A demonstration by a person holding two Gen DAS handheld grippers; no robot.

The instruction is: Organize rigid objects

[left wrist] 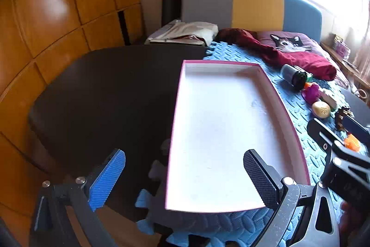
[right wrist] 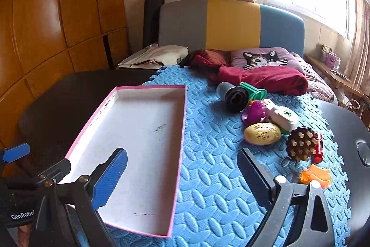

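A pink-edged white tray point(left wrist: 284, 105) point(right wrist: 182, 126) lies empty on the blue foam mat point(right wrist: 212, 154). To its right sits a cluster of small objects: a black-capped bottle point(right wrist: 231, 95) point(left wrist: 292, 75), a green funnel piece point(right wrist: 254, 90), a purple toy point(right wrist: 255, 111), a white punch point(right wrist: 285, 118), a yellow egg point(right wrist: 262, 133) point(left wrist: 321, 109), a brown studded brush point(right wrist: 300, 144), a red tube point(right wrist: 318, 147) and an orange cutter point(right wrist: 315, 176). My left gripper point(left wrist: 183, 177) hovers open over the tray's near end. My right gripper point(right wrist: 182, 174) is open above the mat, short of the objects.
The mat lies on a dark table point(left wrist: 104, 94). A bed behind holds a red garment point(right wrist: 263, 78) and a cat cushion point(right wrist: 261, 59). Wooden wardrobe panels point(left wrist: 57, 4) stand at the left. The left gripper's blue pad point(right wrist: 16, 153) shows at the right wrist view's left edge.
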